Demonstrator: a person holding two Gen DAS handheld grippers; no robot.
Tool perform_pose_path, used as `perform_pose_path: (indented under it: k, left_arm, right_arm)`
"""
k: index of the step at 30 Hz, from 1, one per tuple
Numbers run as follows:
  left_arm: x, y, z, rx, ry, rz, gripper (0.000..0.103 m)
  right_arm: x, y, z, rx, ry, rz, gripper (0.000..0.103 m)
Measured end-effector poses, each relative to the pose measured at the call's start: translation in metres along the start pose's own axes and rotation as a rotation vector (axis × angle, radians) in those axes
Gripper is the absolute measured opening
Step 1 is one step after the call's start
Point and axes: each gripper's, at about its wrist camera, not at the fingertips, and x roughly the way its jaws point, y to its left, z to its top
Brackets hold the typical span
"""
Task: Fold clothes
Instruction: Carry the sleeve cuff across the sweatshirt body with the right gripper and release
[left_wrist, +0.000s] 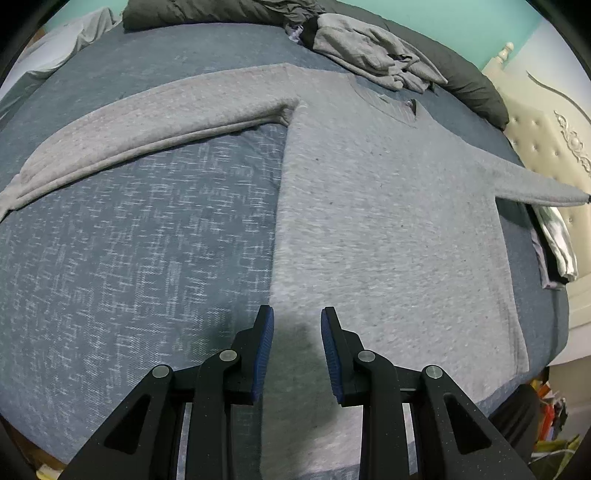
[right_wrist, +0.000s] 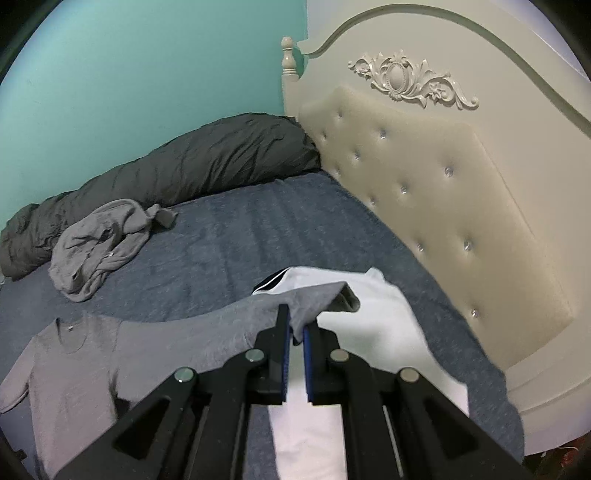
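Fingers (left_wrist: 264, 354) of the left gripper (left_wrist: 297, 328), black with blue pads, stand apart over the lower hem region of the grey long-sleeved sweatshirt (left_wrist: 388, 221), with nothing between them; their shadow falls on the cloth just beneath. Fingers (right_wrist: 282, 332) of the right gripper (right_wrist: 295, 334) are pressed onto the cuff end of one sleeve (right_wrist: 306, 299) of the same sweatshirt (right_wrist: 74, 369), which is lifted off the bed and drawn toward the headboard side.

Left wrist view: the sweatshirt lies flat, neckline away from the camera, on a blue-grey bedspread (left_wrist: 129, 277). One sleeve (left_wrist: 147, 122) extends to the left along the bed; the other runs out to the right to a point. Beyond the neckline sits a crumpled grey garment (left_wrist: 369, 51), and behind it a dark rolled duvet (left_wrist: 476, 88).

Right wrist view: beneath the raised sleeve lies a white garment (right_wrist: 388, 332) with a dark edge, near the cream tufted headboard (right_wrist: 443, 184). The crumpled grey garment (right_wrist: 99, 243) and dark duvet (right_wrist: 184, 166) lie along the turquoise wall (right_wrist: 147, 74).
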Motion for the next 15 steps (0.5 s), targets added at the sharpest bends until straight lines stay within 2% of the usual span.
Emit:
perform_pose_path:
  k: [5,9,11,15]
  left_arm:
    - [0.009,-0.008,0.007,0.004,0.006,-0.005,0.029]
    - [0.013,-0.014,0.012,0.003,0.003,-0.015,0.029]
    - [0.015,-0.017,0.014,0.002,-0.002,-0.023,0.029]
    - [0.018,-0.025,0.018,0.012,-0.008,-0.028,0.029]
  right_arm:
    - [0.013,0.005,0.015,-0.039,-0.002,-0.022,0.006]
    - [0.021,0.004,0.024,-0.021,-0.008,-0.040,0.006]
    - [0.025,0.007,0.024,-0.013,-0.006,-0.026,0.006]
    - [0.026,0.036,0.019,-0.075,0.003,0.046,0.006]
